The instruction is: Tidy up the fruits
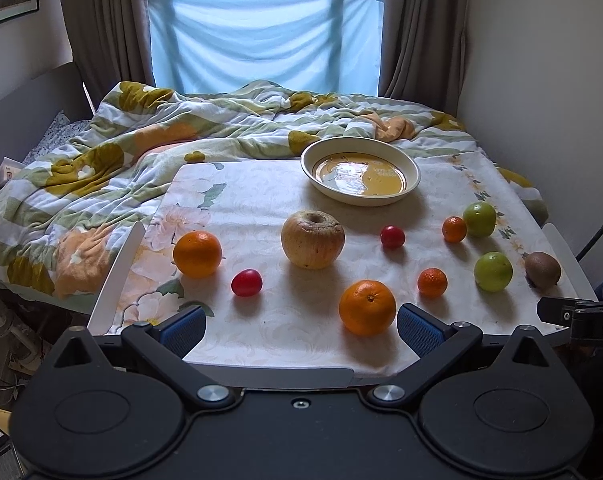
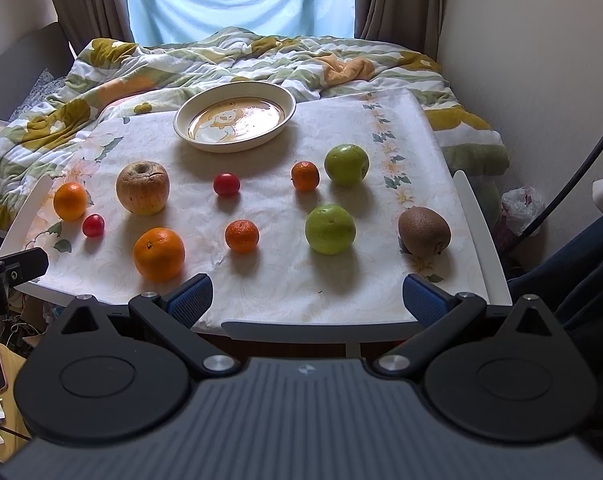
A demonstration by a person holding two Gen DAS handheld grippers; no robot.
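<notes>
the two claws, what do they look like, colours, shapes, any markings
Both are black plastic. The left claw and the right claw each carry two blue ribbed pads on angled black links with silver pivot bolts, above two round black housings. The right body is ribbed grey with a small logo. White letters show on its side in the left view.

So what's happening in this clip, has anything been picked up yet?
Nothing is held yet. The left gripper and right gripper both hover open at the near edge of the table. The plate at the far side holds no fruit. The apple, oranges, tomatoes, green fruits and kiwi all lie scattered on the cloth.
</notes>
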